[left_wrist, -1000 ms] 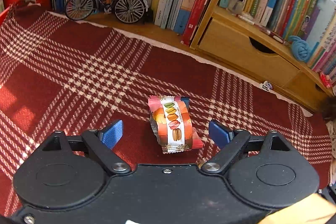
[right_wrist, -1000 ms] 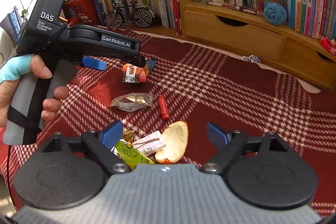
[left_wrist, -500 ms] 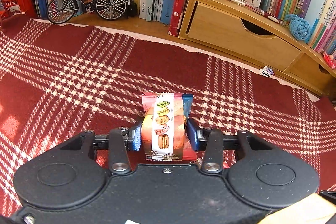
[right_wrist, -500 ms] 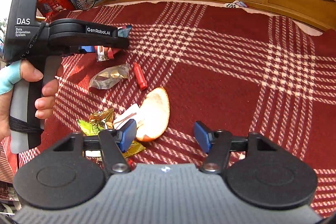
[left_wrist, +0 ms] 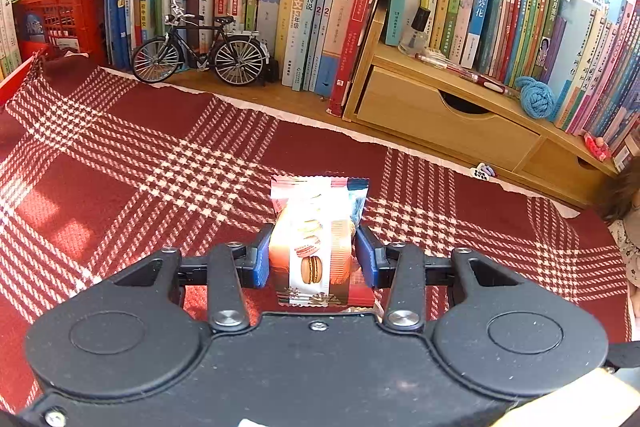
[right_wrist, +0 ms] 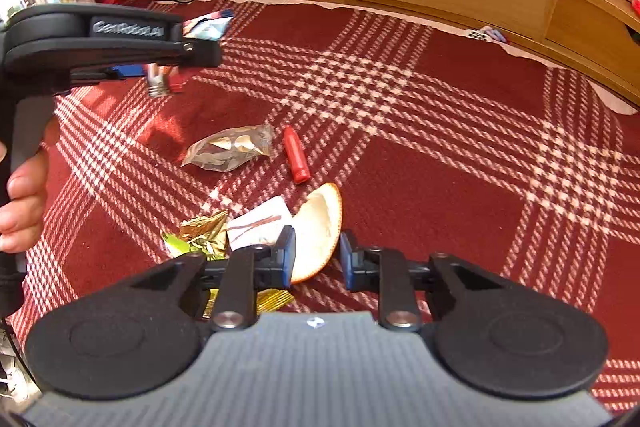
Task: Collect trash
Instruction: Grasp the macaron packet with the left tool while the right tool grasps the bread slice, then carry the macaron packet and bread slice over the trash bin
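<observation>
Left wrist view: the left gripper [left_wrist: 316,261] is clamped on a macaron snack packet [left_wrist: 316,243], both blue pads pressed to its sides; the packet is held upright, clear of the cloth.
Right wrist view: the right gripper [right_wrist: 318,259] has just been closing, with the orange peel [right_wrist: 318,227] between its jaws; the left pad touches the peel, while contact at the right pad cannot be told.
Seen only from the right: the left gripper and packet at 10 o'clock, with a hand [right_wrist: 20,203] on the handle at 9 o'clock.
Other trash: a white wrapper [right_wrist: 260,223] and a gold-green wrapper [right_wrist: 200,235] just beside the peel toward 9 o'clock; a silver wrapper [right_wrist: 230,149] and a red tube [right_wrist: 295,155] toward 12 o'clock.
Surface: a red plaid cloth [left_wrist: 120,167].
Room: a model bicycle [left_wrist: 198,53], books [left_wrist: 320,7], a wooden drawer unit [left_wrist: 440,115] and blue yarn [left_wrist: 534,95] at the far edge.
</observation>
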`<state>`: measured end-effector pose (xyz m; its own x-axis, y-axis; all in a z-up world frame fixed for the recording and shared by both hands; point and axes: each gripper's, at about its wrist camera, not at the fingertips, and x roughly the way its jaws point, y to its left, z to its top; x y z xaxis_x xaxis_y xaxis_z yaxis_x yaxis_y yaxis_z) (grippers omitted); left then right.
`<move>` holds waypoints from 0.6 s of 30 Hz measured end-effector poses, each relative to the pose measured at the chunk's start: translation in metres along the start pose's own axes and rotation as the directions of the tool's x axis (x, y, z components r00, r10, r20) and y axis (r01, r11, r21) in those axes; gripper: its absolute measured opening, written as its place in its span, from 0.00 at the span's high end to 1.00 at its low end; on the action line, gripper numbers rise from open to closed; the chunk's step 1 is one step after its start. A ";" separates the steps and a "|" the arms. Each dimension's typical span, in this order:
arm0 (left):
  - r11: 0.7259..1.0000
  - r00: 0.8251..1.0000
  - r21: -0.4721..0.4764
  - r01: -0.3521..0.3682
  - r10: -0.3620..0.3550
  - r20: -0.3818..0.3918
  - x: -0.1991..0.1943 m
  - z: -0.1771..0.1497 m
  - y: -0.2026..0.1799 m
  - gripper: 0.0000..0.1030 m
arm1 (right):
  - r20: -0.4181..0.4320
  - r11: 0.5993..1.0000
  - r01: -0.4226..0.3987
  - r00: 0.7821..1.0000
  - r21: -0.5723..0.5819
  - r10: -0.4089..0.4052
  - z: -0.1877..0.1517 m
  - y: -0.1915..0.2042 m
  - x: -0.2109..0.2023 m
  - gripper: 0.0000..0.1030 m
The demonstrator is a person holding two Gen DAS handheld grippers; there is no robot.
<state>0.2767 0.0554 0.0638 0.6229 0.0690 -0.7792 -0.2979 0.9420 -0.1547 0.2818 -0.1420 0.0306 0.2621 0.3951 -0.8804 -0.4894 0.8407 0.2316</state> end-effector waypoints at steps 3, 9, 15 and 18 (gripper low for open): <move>1.000 1.000 0.000 -0.007 0.007 0.010 -0.013 -0.008 0.004 0.61 | -0.022 1.000 0.024 0.999 0.005 -0.024 -0.001 -0.006 -0.004 0.43; 1.000 1.000 0.001 -0.021 0.021 0.015 -0.033 -0.022 0.007 0.61 | -0.042 0.998 0.009 0.999 -0.069 -0.012 -0.003 0.012 0.006 0.39; 0.999 0.999 0.024 -0.033 0.032 0.027 -0.045 -0.033 0.007 0.61 | -0.015 0.996 0.052 0.998 -0.078 -0.054 0.004 0.025 0.018 0.58; 0.999 0.999 0.030 -0.036 0.035 0.035 -0.054 -0.038 0.010 0.61 | 0.004 0.997 0.060 0.998 -0.047 -0.060 0.005 0.020 0.012 0.60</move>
<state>0.2125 0.0482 0.0814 0.6369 0.1134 -0.7625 -0.2980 0.9485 -0.1079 0.2788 -0.1186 0.0271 0.2945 0.3459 -0.8909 -0.5115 0.8445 0.1588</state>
